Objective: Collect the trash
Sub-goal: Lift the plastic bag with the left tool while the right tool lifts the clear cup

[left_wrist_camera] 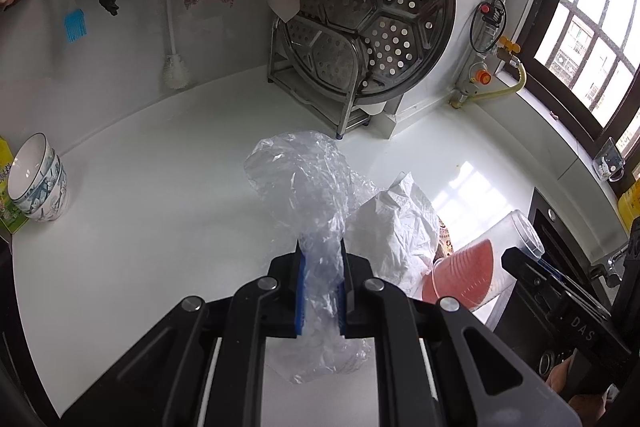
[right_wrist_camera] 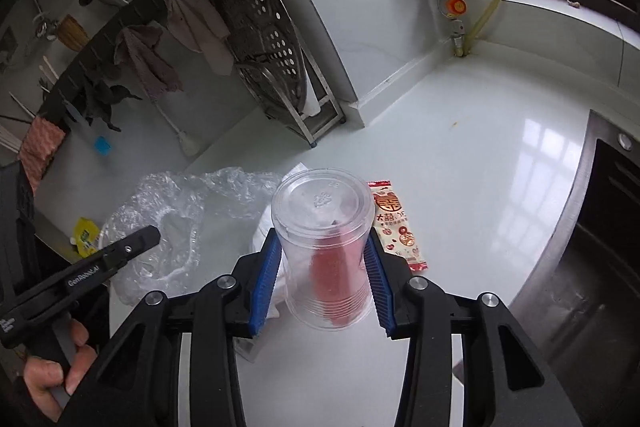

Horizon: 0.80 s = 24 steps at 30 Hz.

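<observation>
A crumpled clear plastic bag hangs from my left gripper, which is shut on its bunched neck between the blue pads. Beside it on the white counter lies a white crumpled wrapper. My right gripper is shut on a clear plastic cup with a red cup nested inside, its base towards the camera and both blue pads pressed against its sides. This cup also shows at the right of the left wrist view. A red-and-white snack wrapper lies just behind the cup.
A perforated steamer tray leans in a metal rack at the back wall. Stacked bowls stand at the far left. A black hob borders the counter on the right, with a gas valve in the corner. A yellow packet lies on the left.
</observation>
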{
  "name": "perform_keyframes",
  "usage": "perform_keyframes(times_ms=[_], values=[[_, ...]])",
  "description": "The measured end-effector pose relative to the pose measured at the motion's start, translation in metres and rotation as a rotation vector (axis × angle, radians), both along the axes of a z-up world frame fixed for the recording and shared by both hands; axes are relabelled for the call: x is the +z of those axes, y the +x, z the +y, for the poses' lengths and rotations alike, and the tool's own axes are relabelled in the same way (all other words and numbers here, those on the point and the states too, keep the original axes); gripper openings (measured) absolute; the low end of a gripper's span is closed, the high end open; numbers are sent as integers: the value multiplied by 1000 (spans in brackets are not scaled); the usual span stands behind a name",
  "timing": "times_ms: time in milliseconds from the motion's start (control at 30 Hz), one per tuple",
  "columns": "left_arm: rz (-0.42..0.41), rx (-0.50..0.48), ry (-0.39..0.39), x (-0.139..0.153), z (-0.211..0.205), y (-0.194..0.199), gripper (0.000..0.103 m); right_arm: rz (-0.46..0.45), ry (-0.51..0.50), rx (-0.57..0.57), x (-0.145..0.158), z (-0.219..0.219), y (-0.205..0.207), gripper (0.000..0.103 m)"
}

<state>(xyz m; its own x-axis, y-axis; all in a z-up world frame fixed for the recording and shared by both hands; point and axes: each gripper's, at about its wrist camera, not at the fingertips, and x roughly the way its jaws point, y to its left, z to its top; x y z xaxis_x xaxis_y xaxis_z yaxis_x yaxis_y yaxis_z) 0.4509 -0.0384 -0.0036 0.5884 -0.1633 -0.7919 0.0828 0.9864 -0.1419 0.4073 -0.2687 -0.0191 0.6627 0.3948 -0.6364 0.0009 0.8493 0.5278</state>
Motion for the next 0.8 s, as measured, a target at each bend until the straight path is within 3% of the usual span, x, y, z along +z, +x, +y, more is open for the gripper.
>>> perform_keyframes(times_ms=[33,100,167,200,267,367,633,700,767,800], values=[[-2,0,-2,0,1,-1,12,-23,34,-4,2,-2,-2,40],[-3,3,4,1,1,-2,12,15,-125,-8,1,7,2,40],[-1,0,-6,1,1,-4,12,-28,25,9,5,-5,-4,39],[-8,-1,-1,3,1,-6,12,-51,40,5,9,-7,-7,39],[-9,3,4,3,2,-8,12,-5,12,0,6,-9,-2,39],[-9,3,-5,5,3,-10,12,23,200,-27,-2,-27,-4,39],[-2,-2,-18,6,6,-21,12,0,317,12,8,-31,-7,39],[-6,-10,-16,6,6,-26,12,3,296,10,9,-29,-7,39],[-9,-18,-1,6,6,-32,12,31,84,-5,13,-16,-5,39],[-7,-21,4,5,6,-35,12,23,40,14,14,-11,-6,39]])
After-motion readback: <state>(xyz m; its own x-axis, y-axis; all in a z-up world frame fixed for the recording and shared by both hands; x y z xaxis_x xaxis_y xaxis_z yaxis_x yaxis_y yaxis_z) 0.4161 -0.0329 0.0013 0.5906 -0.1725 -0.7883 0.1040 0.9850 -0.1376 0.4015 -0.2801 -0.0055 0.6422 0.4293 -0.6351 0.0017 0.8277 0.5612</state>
